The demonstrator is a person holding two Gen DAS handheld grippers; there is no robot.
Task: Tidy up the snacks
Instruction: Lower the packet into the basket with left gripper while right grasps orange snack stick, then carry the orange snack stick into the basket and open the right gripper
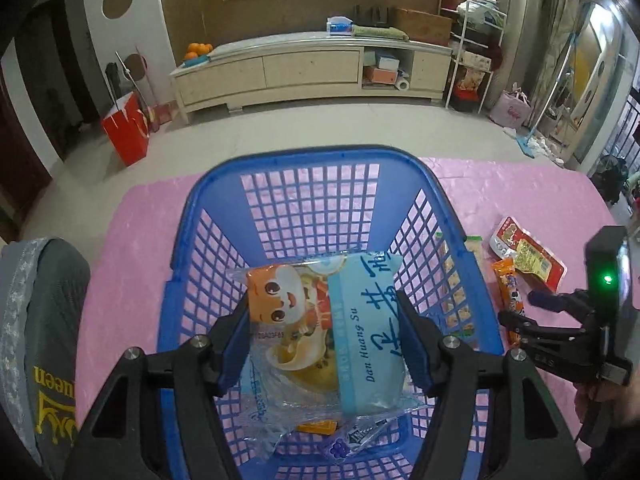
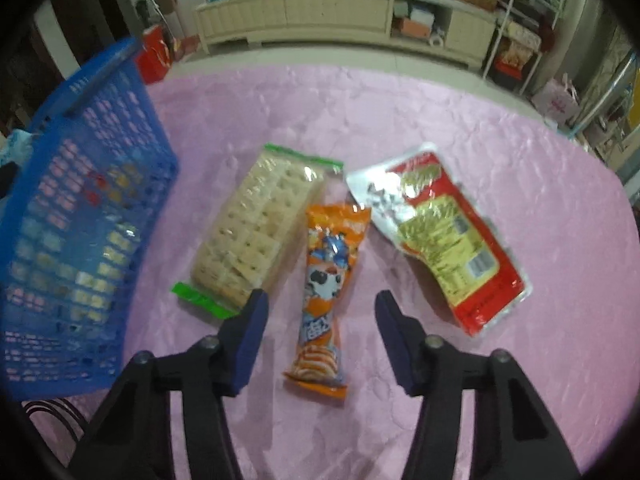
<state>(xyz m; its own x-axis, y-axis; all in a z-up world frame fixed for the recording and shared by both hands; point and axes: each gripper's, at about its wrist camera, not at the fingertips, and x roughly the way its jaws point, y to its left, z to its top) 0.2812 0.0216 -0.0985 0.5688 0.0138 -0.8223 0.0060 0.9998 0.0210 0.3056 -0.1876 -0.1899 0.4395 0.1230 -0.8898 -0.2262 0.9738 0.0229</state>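
Snacks split: blue basket (image 1: 208,216) holds nothing but pastry pack (image 1: 320,320) clamped in left gripper (image 1: 320,344). Cracker pack (image 2: 256,232), orange stick pack (image 2: 326,280), red pouch (image 2: 448,240) on pink tablecloth (image 2: 520,160) beside basket. Right gripper (image 2: 320,332) released, straddling stick pack; bare cloth beyond.

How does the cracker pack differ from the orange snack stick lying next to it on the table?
The cracker pack is wide, clear-wrapped with green ends; the orange snack stick is narrow, with an opaque printed wrapper. The stick lies between the right gripper's open fingers; the crackers sit left of them. Both lie flat on the pink tablecloth.
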